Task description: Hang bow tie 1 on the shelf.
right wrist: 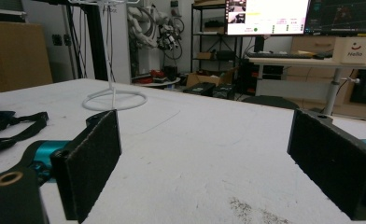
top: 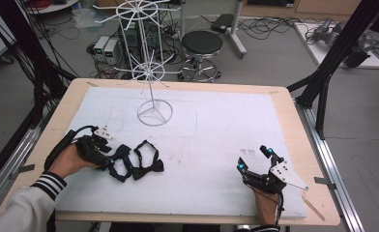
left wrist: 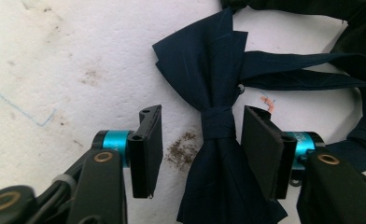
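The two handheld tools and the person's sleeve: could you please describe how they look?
Both the left tool and right tool are black with turquoise collars, flat black pads, brass-coloured rivets and a grey plate; a black cable trails from the left. The sleeve is white, its cuff black-and-white striped.

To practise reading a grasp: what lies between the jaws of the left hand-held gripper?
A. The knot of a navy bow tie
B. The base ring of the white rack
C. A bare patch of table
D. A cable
A: in the left gripper view the bow tie has its knot between the open jaws of the left hand-held gripper, untouched by either pad.
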The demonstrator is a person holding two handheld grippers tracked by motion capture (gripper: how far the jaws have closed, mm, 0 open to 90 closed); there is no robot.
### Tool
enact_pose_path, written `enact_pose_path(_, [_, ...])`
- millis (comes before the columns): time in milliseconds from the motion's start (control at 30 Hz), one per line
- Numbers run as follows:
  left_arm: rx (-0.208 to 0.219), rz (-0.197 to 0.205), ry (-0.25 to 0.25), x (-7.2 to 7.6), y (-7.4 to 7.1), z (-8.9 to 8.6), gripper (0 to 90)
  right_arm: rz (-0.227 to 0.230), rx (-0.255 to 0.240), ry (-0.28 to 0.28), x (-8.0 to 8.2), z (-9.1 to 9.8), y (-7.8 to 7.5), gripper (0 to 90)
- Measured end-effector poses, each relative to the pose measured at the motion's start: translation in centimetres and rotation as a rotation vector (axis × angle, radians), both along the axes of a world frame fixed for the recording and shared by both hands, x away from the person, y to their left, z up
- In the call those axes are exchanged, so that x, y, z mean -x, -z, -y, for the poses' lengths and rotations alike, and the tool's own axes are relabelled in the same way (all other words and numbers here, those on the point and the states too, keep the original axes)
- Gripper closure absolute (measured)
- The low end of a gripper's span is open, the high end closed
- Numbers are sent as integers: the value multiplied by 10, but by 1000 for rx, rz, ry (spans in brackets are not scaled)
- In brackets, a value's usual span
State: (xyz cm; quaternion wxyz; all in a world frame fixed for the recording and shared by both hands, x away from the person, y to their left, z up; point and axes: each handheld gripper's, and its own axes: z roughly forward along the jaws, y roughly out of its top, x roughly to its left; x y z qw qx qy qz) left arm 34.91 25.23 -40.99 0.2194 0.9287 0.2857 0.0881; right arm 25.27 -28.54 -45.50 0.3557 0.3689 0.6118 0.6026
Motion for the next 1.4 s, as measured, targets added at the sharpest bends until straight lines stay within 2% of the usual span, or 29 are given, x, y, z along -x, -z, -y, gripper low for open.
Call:
enact_pose_path(167, [-15,-4,5,1,1,4,574,1,0,-1,0,0,0,91])
enact_pose_path(267, [-19,-20,9,1,2,6,618,1,0,-1,0,0,0,91])
enact_pose_path(400, [-30,-34,10,1,3,8,717,1,0,-1,0,0,0,91])
enact_pose_path(600, [-16,-35,-9,3,2,9,740,0,-1,-2,0,0,0,91])
enact_pose_path(733, [-14,-30,3,3,1,8,742,0,-2,-2,0,0,0,91])
enact_pose_path(767, [0,-23,4,4,0,7,742,0,-1,-1,0,0,0,91])
enact_pose_path(833, [2,-12,13,4,-1,7,741,0,-2,-2,0,0,0,91])
enact_pose_path(867, [21,0,14,5,-3,6,741,2,-1,-2,0,0,0,91])
enact_pose_path(1067, [47,36,23,6,-7,3,741,4,1,-1,0,0,0,91])
enact_pose_path(1233, [85,64,15,7,-11,0,742,5,1,-1,0,0,0,92])
enact_pose_path(1300, [113,90,12,7,-14,-3,742,5,0,-1,0,0,0,91])
enact_pose_path(1400, [126,109,20,8,-16,-5,742,4,2,-1,0,0,0,92])
